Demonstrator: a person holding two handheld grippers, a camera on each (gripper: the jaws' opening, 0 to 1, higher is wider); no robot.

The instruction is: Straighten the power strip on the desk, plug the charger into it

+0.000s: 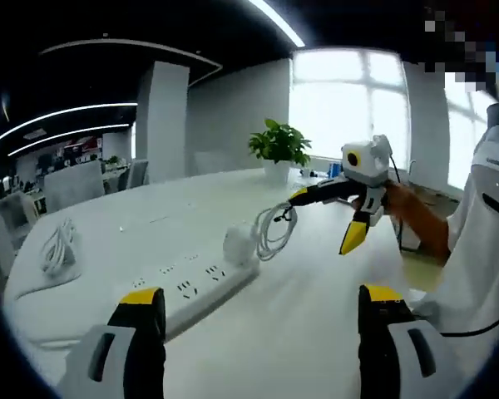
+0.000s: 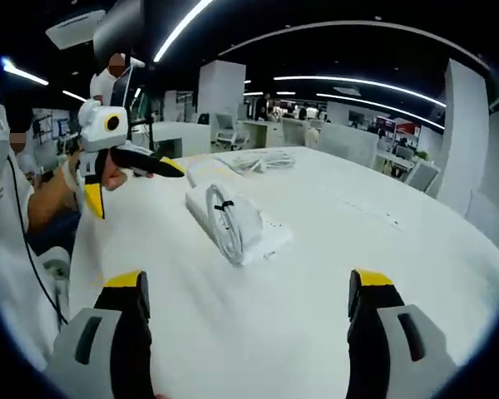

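A long white power strip [image 1: 187, 289] lies slantwise on the white desk [image 1: 316, 316], and its end [image 2: 272, 236] also appears in the right gripper view. A white charger [image 1: 237, 243] with a coiled white cable [image 1: 274, 229] rests at the strip's far end; whether it is plugged in I cannot tell. The same charger and coil [image 2: 231, 220] lie ahead of my right gripper [image 2: 248, 291], which is open and empty. My left gripper [image 1: 262, 312] is open and empty just short of the strip. The right gripper [image 1: 324, 218] hovers open beside the coil. The left gripper [image 2: 133, 183] hangs open left of the charger.
A loose bundle of white cord [image 1: 56, 245] lies near the desk's left edge, seen also as the cord bundle [image 2: 258, 161] behind the charger. A potted plant [image 1: 279, 145] stands at the far end. A person in white [image 1: 482, 241] sits at the right. Office chairs stand around.
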